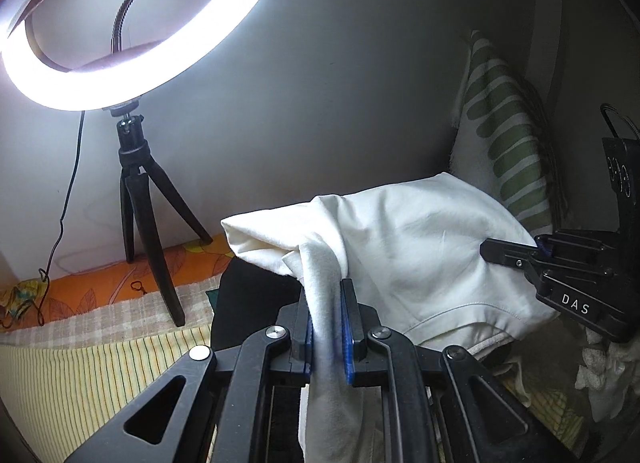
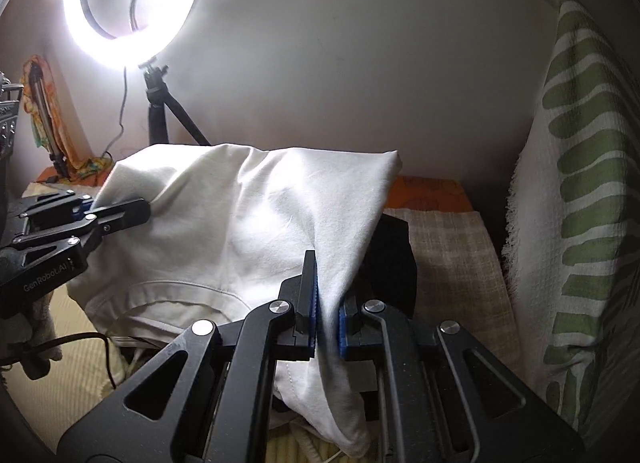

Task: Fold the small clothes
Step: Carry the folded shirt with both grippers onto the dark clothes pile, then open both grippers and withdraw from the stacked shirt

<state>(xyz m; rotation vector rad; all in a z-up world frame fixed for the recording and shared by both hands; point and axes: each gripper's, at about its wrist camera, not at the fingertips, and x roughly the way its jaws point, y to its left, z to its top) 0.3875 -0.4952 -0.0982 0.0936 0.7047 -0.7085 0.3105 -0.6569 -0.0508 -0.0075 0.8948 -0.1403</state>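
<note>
A white garment [image 1: 404, 247] hangs stretched between both grippers above the bed. My left gripper [image 1: 327, 303] is shut on one bunched edge of it, the cloth running down between the blue pads. My right gripper [image 2: 327, 295] is shut on the other edge of the white garment [image 2: 240, 223]. In the left wrist view the right gripper [image 1: 516, 253] shows at the right, clamped on the cloth. In the right wrist view the left gripper [image 2: 120, 211] shows at the left, clamped on the cloth. A dark garment [image 2: 394, 259] lies under the white one.
A lit ring light [image 1: 132, 23] on a black tripod [image 1: 148, 215] stands at the back left by the wall. A green-striped white pillow [image 2: 580, 183] leans at the right. The bed has a checked cloth [image 2: 452, 255], a yellow striped sheet [image 1: 88, 375] and an orange patterned sheet [image 1: 100, 279].
</note>
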